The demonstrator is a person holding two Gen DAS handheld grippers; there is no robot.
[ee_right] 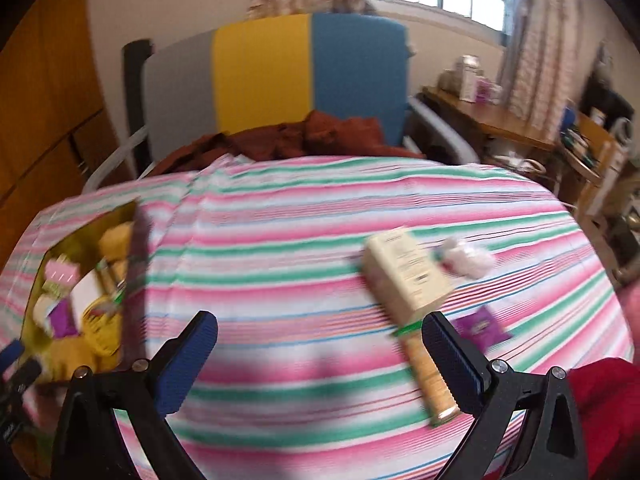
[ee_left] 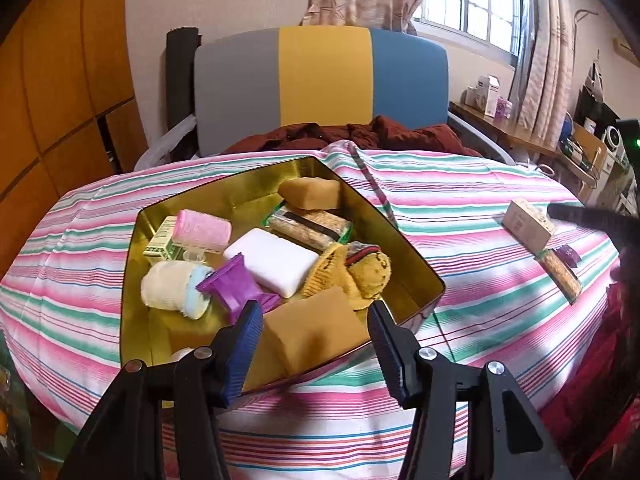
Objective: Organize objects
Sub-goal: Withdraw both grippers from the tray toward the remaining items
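1. A gold tin (ee_left: 134,280) sits at centre-left of the left wrist view on a striped cloth (ee_left: 460,216), already crowded with a white bar (ee_left: 276,260), a pink roller (ee_left: 204,232), a purple packet (ee_left: 236,284) and tan sponges.
2. The left gripper (ee_left: 316,316) hovers at the tin's near edge, jaws apart, with a tan sponge (ee_left: 312,332) lying between them but not visibly pinched.
3. In the blurred right wrist view, the right gripper (ee_right: 320,336) hangs over the cloth with jaws wide and nothing between them.
4. Still outside the tin, at centre-right of that view: a cream box (ee_right: 408,268), a long snack bar (ee_right: 428,372) touching the box's near end, a purple sachet (ee_right: 482,326) and a crumpled white wad (ee_right: 468,258).
5. The next pickup looks likeliest to be the snack bar, just beside the right finger; the jaws should straddle its narrow width, clear of the box.
6. The tin is crowded, so a release over the free corner at its upper left seems wise.
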